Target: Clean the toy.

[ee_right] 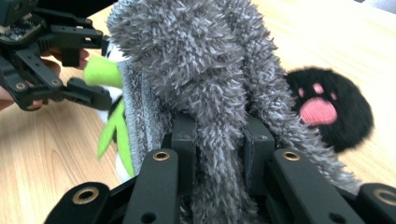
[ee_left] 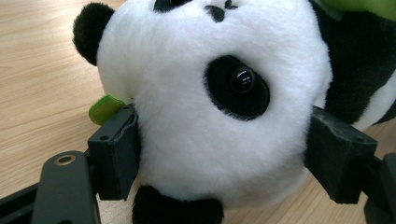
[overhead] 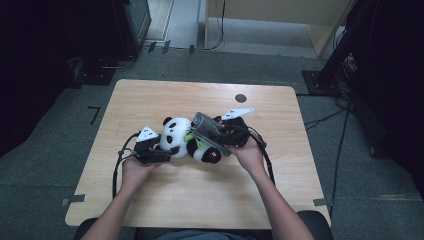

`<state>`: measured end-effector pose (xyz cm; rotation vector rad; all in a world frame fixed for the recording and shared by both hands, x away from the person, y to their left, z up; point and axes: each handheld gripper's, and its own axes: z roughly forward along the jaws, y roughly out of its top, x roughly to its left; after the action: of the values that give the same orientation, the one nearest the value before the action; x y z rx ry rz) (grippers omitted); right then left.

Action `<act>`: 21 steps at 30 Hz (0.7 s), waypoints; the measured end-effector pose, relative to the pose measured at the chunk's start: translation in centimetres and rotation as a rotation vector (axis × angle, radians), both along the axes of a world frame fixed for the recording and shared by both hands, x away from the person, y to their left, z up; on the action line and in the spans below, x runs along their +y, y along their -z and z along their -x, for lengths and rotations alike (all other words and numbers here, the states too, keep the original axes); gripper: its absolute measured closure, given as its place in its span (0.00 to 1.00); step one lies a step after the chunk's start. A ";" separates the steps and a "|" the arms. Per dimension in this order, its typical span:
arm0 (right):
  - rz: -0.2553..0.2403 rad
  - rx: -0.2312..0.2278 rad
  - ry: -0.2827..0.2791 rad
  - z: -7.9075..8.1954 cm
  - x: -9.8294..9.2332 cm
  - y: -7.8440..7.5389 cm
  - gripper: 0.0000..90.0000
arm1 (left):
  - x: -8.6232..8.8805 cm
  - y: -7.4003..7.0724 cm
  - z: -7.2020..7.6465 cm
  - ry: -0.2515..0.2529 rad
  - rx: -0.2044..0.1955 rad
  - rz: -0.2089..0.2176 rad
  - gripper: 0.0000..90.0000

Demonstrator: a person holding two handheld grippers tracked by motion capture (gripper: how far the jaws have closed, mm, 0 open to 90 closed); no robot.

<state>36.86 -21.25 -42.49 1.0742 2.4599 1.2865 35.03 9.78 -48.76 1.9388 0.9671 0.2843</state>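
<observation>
Panda plush (overhead: 176,137): black-and-white, glossy black eye, green felt bits at neck, pink paw pad on black foot. Lies on its side mid-table, head squeezed at both sides. Grey shaggy cloth (overhead: 209,131): fuzzy microfibre, bunched into a pinched fold, draped over the panda's body and touching it.

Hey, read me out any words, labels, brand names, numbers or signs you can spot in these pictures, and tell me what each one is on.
None: no readable text in any view.
Panda plush: plain fur, no tag showing.
Grey fuzzy cloth: no label showing.
Left gripper and right gripper: no markings legible.
Wooden table: a dark round spot, no lettering legible.
</observation>
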 end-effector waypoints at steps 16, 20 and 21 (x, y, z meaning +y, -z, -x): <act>0.006 0.049 0.047 1.4 -2.8 2.3 0.80 | 0.1 0.1 -0.1 0.008 -0.005 0.014 0.18; 0.012 0.072 0.062 1.5 -3.1 2.9 0.80 | 0.2 0.2 -0.2 0.016 -0.002 0.027 0.14; 0.015 0.075 0.064 1.5 -3.2 3.0 0.80 | 0.2 0.2 -0.2 0.018 -0.002 0.028 0.14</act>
<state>35.38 -24.45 -45.45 1.2086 2.4630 1.2283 35.26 9.95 -49.01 1.9200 0.9468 0.2613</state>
